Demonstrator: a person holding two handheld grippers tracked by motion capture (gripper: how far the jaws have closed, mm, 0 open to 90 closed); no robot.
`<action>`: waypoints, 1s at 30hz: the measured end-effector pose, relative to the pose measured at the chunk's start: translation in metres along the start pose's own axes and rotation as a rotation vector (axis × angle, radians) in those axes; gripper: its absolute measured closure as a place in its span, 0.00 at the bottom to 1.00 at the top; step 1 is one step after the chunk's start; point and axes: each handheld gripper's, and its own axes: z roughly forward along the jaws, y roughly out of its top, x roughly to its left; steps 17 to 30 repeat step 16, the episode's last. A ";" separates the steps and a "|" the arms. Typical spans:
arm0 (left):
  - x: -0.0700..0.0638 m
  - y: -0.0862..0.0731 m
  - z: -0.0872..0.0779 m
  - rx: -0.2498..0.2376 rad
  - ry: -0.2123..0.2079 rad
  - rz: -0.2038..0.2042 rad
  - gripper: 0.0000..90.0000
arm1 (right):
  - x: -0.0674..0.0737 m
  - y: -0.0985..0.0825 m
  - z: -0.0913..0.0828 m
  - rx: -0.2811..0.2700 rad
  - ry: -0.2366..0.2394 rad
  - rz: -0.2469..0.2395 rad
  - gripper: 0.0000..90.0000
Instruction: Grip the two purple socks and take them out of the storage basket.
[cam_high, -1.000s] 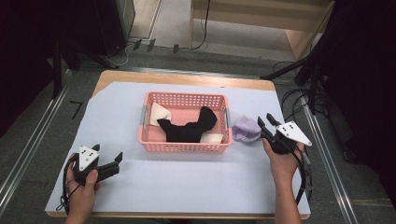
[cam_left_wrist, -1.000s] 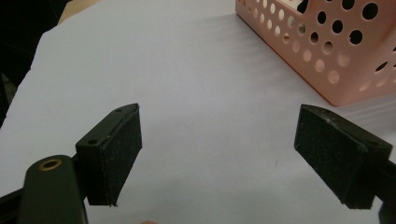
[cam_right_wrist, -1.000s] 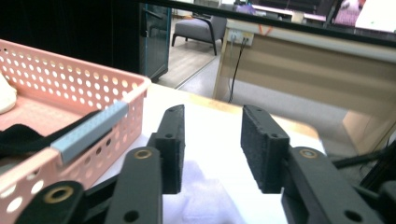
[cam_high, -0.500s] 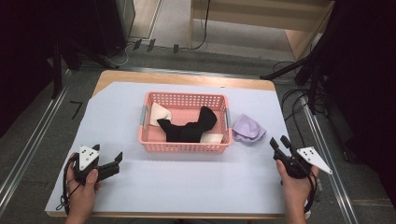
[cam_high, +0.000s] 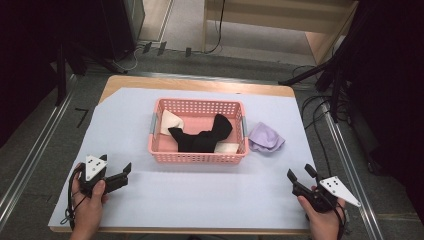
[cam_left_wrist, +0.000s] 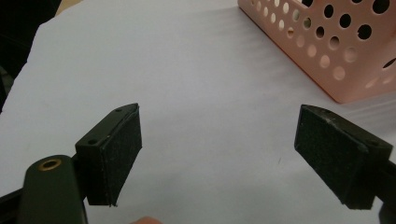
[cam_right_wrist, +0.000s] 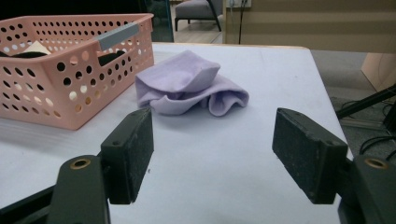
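1. Where the table (cam_high: 200, 210) ends nearest the person, the left gripper (cam_high: 116, 175) and right gripper (cam_high: 300, 179) sit at opposite corners, bare sheet between them.
2. Both have jaws spread wide with nothing between; the right's have just been opening.
3. Farther off, the lilac cloth (cam_high: 266, 137) lies just right of the pink basket (cam_high: 197, 156), near the right edge.
4. The right gripper view shows the cloth's (cam_right_wrist: 187, 84) folds; the high view shows black and cream cloths in the basket.

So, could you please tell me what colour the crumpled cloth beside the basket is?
The cloth is pale lilac, clearest in the right gripper view.
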 end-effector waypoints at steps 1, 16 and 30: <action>0.000 0.000 0.000 0.001 -0.001 0.002 0.18 | 0.000 0.000 -0.002 0.004 -0.001 0.008 0.32; -0.001 0.000 0.000 0.011 0.001 0.008 0.18 | -0.005 -0.006 -0.020 -0.001 0.028 0.000 0.17; -0.001 0.000 0.000 0.011 0.001 0.008 0.18 | -0.005 -0.006 -0.020 -0.001 0.028 0.000 0.17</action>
